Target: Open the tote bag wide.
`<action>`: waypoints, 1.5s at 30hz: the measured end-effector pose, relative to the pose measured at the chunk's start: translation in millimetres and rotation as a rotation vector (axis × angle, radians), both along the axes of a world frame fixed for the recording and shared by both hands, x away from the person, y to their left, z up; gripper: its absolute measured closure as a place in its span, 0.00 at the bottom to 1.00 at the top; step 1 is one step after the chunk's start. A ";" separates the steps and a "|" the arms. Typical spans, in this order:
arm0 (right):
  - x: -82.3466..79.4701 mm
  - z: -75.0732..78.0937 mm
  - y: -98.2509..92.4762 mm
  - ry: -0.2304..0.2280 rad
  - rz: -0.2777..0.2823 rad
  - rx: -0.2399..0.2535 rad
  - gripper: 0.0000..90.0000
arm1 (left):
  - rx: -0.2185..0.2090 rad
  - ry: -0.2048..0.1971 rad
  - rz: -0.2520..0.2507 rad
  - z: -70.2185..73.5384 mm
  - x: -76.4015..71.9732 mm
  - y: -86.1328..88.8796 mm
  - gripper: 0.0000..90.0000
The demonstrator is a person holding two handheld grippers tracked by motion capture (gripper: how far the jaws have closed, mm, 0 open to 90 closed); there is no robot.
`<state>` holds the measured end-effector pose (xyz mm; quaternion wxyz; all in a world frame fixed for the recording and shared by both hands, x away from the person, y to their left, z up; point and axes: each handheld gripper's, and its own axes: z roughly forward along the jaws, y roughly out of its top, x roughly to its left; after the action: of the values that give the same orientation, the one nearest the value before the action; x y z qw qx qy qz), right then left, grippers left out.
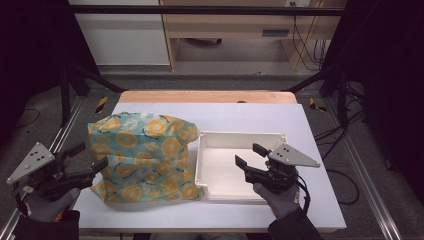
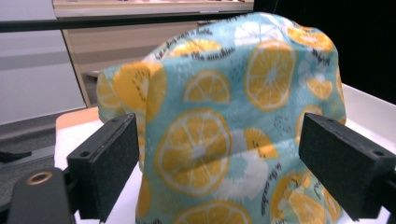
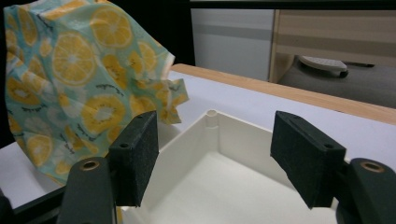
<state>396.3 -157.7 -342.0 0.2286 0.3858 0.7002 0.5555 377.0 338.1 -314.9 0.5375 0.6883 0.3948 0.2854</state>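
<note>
High view: tabletop [image 1: 240,117] evenly lit from above, white surface bright but not blown out. Surroundings drop to near black at left and right edges. Soft, short shadows under the white tray [image 1: 239,140] rim and along the patterned cloth [image 1: 142,155] base. Picture slightly soft, low resolution; frame rails bow mildly toward the corners.

Left gripper view: cloth sharp enough to read its print; near black pads [image 2: 343,161] soft-edged. Upper right corner black.

Right gripper view: tray interior pale and low in contrast, mild glare on its walls; background furniture blurred; foreground pads slightly out of focus.
</note>
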 end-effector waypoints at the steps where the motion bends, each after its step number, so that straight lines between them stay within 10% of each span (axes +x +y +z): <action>1: 1.6 1.4 7.6 -0.003 0.020 0.003 0.37 | 0.002 -0.001 0.003 1.0 0.8 -0.7 0.14; 27: 18.9 14.4 107.8 0.012 0.218 0.019 0.48 | 0.034 0.060 0.042 -9.6 13.4 0.5 0.43; 45: 37.3 9.7 152.4 0.036 0.231 0.005 0.57 | -0.001 0.123 0.082 -14.8 16.3 7.1 0.75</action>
<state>433.6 -5.3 -332.3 0.1493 0.3132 0.7425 0.5729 393.3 345.2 -329.7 0.5004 0.6877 0.4550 0.2639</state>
